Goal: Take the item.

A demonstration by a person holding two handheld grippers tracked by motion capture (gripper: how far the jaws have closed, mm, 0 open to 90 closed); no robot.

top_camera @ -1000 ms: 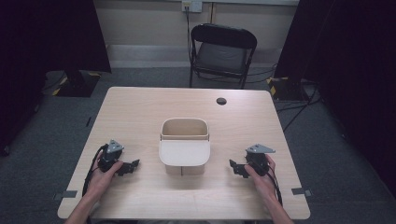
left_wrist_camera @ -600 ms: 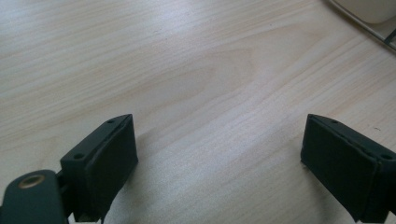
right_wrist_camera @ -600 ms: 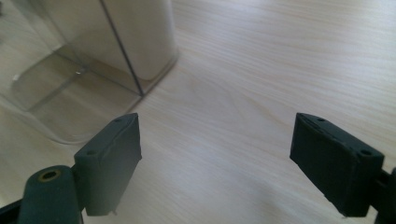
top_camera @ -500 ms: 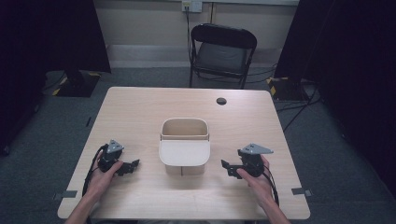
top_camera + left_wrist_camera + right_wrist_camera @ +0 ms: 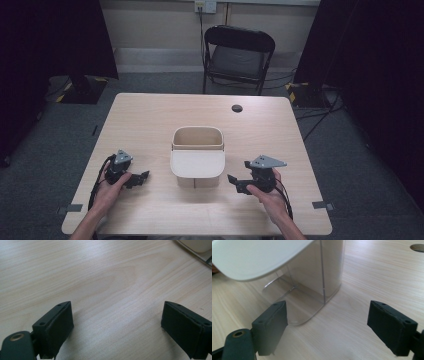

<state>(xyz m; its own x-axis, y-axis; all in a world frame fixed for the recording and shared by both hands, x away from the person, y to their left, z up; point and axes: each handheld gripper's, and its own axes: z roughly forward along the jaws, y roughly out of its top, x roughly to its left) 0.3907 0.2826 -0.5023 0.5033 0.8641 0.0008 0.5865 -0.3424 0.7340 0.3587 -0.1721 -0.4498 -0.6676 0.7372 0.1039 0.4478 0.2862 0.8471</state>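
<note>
Container [image 5: 197, 159]: clear bin with white lid flap, centre of bench [image 5: 150, 120].
Left tongs [image 5: 141, 177]: jaws wide apart, empty, over bare bench left of container.
Right tongs [image 5: 235, 182]: jaws wide apart, empty, near container's right corner.

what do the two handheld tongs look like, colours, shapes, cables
Both the left tongs and right tongs are black, each topped by a grey three-cornered plate with small holes. Black cables trail back along the bare forearms. Up close, the jaws are blocky dark pads with screw holes, and a brass-coloured rivet sits at the lower left.
</note>
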